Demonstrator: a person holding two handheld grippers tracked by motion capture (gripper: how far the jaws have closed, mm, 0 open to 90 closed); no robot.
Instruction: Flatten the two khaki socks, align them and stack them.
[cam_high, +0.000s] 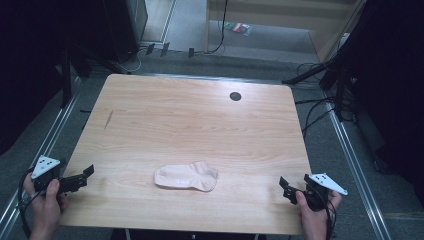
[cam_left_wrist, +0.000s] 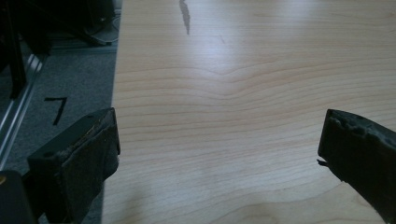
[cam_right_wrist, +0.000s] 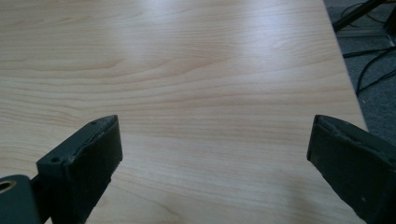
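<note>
A pale pink sock (cam_high: 186, 176) lies flat on the wooden table (cam_high: 190, 125), near the front edge and about midway across. My left gripper (cam_high: 86, 177) hovers at the table's front left corner, held by a hand, well left of the sock. Its jaws stand wide apart over bare wood (cam_left_wrist: 217, 149) with nothing between them. My right gripper (cam_high: 294, 183) sits at the front right corner, to the right of the sock. It is open too, with only tabletop between its jaws (cam_right_wrist: 215, 154).
A round dark grommet hole (cam_high: 235, 96) sits toward the table's far side. A dark streak (cam_high: 109, 119) marks the wood at the left (cam_left_wrist: 185, 16). Cables (cam_high: 312, 112) trail over the grey floor on the right. Metal rails (cam_high: 350, 160) run along both sides.
</note>
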